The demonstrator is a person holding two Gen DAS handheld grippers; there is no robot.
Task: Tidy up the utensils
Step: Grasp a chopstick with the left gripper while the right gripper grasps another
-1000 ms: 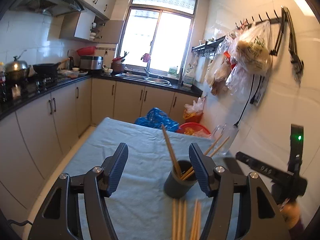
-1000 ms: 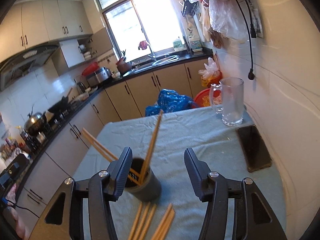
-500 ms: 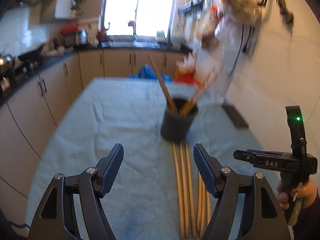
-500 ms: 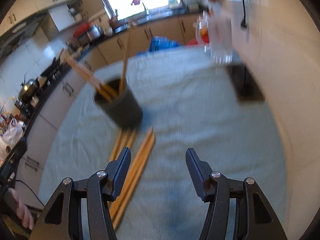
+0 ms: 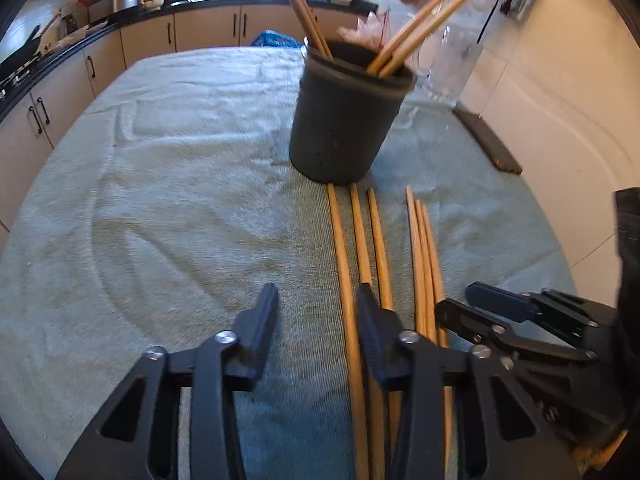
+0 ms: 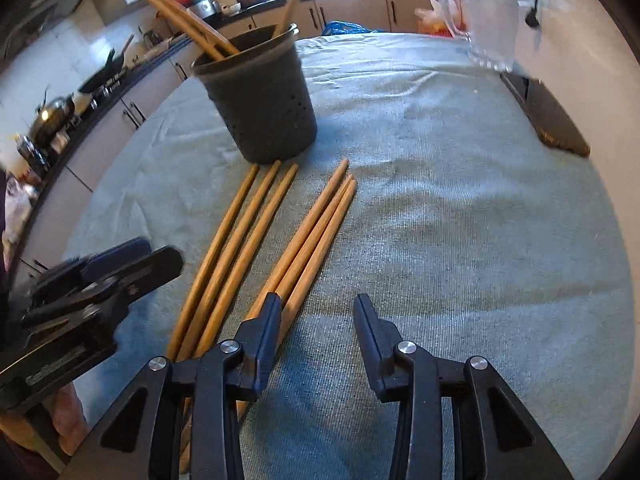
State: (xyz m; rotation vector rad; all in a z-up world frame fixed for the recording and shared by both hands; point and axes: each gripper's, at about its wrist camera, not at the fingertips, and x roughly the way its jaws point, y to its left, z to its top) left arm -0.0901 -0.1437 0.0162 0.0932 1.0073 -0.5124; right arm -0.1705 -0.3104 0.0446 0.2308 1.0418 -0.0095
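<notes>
A pale green towel [image 6: 440, 208] covered the table, bearing a dark holder [image 6: 260, 108] upper centre, six loose chopsticks [image 6: 256, 224] below, a glass mug [image 6: 492, 16] and possibly a phone [image 6: 548, 116] upper right.

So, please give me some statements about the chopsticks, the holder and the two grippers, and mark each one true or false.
1. Six chopsticks lie on the towel. True.
2. The dark holder is empty. False: it holds several chopsticks.
3. The left gripper is shut on a chopstick. False: its jaws are open.
4. The right gripper is open. True.
5. A glass mug stands beyond the holder. True.
</notes>
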